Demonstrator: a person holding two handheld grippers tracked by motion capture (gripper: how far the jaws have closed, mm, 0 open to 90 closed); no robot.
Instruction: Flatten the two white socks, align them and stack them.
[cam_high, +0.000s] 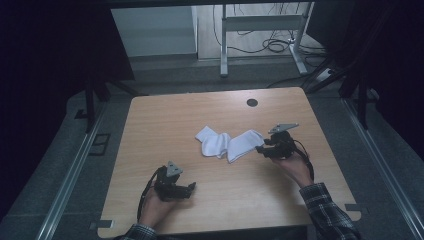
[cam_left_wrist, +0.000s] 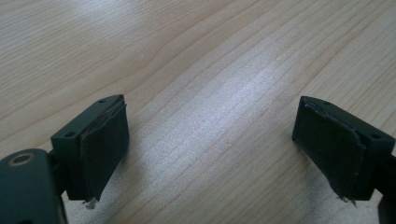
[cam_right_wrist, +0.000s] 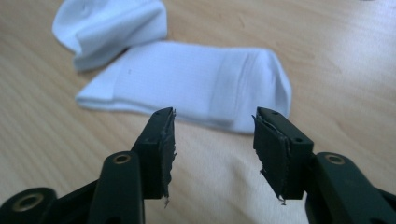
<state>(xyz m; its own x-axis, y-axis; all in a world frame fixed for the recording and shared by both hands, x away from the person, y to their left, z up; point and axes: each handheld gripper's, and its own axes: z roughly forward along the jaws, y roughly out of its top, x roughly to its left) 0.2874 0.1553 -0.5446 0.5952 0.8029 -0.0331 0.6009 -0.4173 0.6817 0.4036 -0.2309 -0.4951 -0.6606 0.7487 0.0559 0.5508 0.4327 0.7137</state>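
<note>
Two white socks (cam_high: 229, 143) are seen from the high view mid-table, the right gripper (cam_high: 262, 148) just beside the nearer one, the left gripper (cam_high: 191, 188) apart. In the left gripper view, wide-apart jaws over bare table (cam_left_wrist: 210, 70). In the right gripper view, jaws half-parted, nothing between them; an approach is judged, with the sock's edge (cam_right_wrist: 224, 119) to be reached next.

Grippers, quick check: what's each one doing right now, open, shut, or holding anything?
Left gripper: open, empty, over bare table.
Right gripper: open, empty, just short of the white socks.
</note>
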